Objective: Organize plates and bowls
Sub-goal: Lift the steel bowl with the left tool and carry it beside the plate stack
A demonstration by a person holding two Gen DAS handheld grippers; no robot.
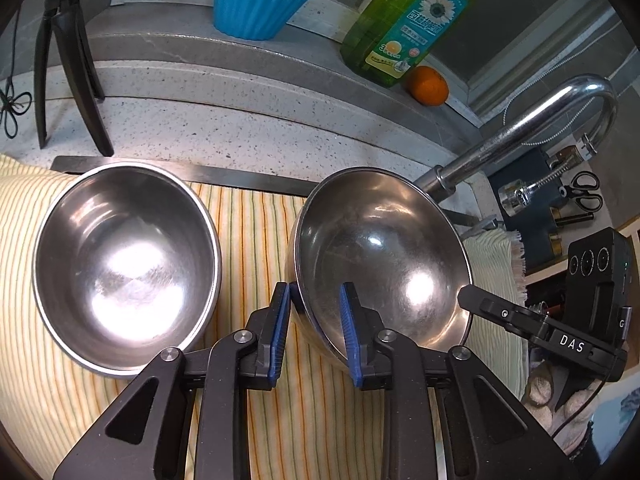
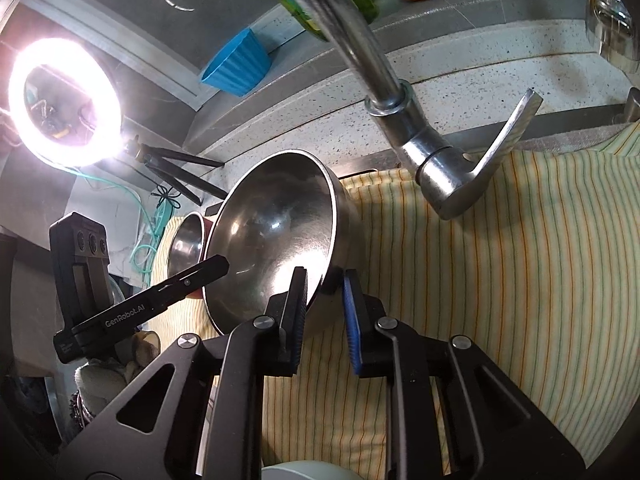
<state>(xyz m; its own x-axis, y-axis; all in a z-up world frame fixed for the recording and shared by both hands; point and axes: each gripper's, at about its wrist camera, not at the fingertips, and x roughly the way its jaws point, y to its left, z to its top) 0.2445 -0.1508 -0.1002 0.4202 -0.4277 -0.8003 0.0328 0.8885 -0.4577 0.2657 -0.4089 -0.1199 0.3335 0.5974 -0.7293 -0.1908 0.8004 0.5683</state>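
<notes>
Two steel bowls sit on a striped yellow cloth [image 1: 256, 240]. The left bowl [image 1: 128, 268] rests flat and empty. The right bowl [image 1: 380, 264] is tilted; it also shows in the right wrist view [image 2: 276, 232]. My left gripper [image 1: 316, 316] straddles its near rim, one blue pad inside and one outside, jaws closed on the rim. My right gripper [image 2: 324, 300] grips the opposite rim of the same bowl, one pad inside and one outside. The right gripper's finger shows in the left wrist view [image 1: 500, 312].
A chrome faucet [image 1: 540, 120] arches over the right, its lever [image 2: 480, 168] close above the cloth. On the ledge behind stand a blue cup [image 1: 256, 4], a green soap bottle [image 1: 408, 20] and an orange [image 1: 426, 86]. A ring light [image 2: 64, 100] on a tripod [image 1: 64, 60] stands at left.
</notes>
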